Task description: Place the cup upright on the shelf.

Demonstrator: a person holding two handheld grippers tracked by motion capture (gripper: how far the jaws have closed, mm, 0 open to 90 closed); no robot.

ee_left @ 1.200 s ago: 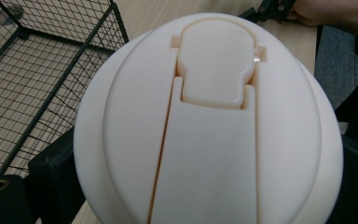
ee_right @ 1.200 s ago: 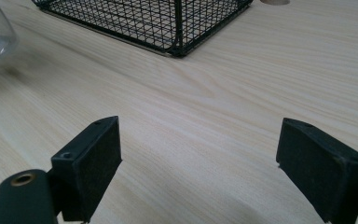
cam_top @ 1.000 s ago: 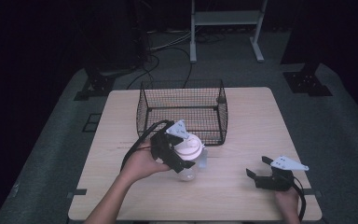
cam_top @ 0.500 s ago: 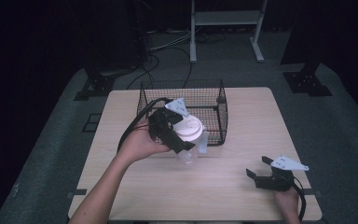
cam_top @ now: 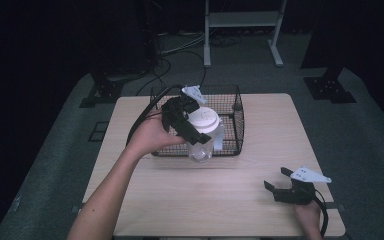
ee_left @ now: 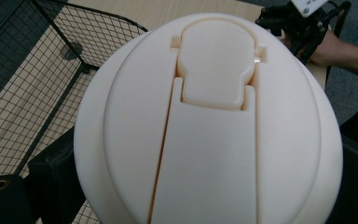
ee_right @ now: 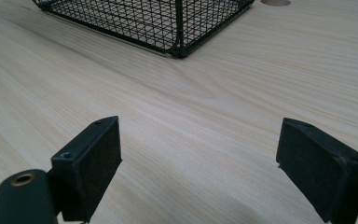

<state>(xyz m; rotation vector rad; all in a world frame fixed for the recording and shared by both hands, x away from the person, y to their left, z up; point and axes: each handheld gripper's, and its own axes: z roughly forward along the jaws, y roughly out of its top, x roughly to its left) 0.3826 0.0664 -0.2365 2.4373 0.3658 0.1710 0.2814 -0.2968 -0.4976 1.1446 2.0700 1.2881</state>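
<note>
My left gripper (cam_top: 196,131) is shut on a clear plastic bottle with a cream flip-top lid (cam_top: 203,120), held in the air above the front wall of the black wire basket (cam_top: 230,102). The lid (ee_left: 209,126) sits close in the left gripper view, between the black jaws. The bottle's clear body (cam_top: 200,149) hangs down over the basket's front edge. My right gripper (cam_top: 284,186) rests low near the table's front right corner, open, with nothing between its jaws (ee_right: 200,163).
The basket's corner (ee_right: 179,28) stands ahead of the right gripper on the light wooden table (cam_top: 190,200). A metal stand (cam_top: 242,30) and cables lie on the dark floor beyond the table.
My left gripper has lifted the bottle from the table in front of the basket, up and away toward the basket's front wall. The right gripper has stayed put.
</note>
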